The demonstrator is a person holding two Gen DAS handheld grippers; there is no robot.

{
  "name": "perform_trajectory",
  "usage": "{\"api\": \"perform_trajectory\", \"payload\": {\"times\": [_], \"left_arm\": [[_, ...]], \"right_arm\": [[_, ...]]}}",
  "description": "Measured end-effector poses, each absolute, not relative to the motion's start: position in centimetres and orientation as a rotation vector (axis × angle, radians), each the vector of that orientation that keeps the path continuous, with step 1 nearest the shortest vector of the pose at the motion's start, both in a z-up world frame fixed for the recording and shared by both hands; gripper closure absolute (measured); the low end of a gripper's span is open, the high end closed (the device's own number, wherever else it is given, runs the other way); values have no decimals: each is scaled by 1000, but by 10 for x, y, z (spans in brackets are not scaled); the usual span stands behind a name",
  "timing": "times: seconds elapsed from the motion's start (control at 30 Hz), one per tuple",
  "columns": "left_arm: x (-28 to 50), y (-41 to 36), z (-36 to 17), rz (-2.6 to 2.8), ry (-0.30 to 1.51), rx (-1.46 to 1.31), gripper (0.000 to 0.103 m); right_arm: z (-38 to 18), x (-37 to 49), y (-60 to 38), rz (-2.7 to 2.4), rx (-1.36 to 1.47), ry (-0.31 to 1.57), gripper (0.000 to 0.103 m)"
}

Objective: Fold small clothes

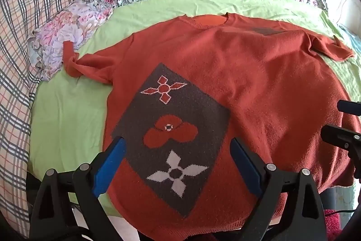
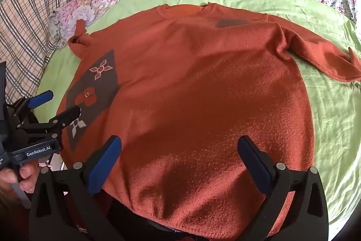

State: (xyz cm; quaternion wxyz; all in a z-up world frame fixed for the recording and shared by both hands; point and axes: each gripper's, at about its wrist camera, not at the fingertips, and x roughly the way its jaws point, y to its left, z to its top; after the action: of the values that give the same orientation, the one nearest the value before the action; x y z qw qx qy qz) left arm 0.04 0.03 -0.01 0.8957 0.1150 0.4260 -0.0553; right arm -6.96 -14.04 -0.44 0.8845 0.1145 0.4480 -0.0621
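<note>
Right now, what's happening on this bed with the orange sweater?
A person holds a gripper in each hand above an orange sweater spread flat, front up, on a green sheet. The left gripper hovers open over the grey flower patch; the right gripper hovers open over the plain side near the hem. Neither grips any cloth, and both sleeves lie out to the sides, so no fold has been made.

Both grippers wide open – L gripper (image 1: 177, 146), R gripper (image 2: 179, 143) (side by side).
</note>
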Motion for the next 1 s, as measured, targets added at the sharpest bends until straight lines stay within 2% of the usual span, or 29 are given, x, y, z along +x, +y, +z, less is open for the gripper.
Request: {"api": "perform_trajectory", "payload": {"times": [1.0], "left_arm": [[-2, -1, -3, -122, 872, 232, 9]], "right_arm": [[-3, -71, -139, -103, 278, 941, 1]]}}
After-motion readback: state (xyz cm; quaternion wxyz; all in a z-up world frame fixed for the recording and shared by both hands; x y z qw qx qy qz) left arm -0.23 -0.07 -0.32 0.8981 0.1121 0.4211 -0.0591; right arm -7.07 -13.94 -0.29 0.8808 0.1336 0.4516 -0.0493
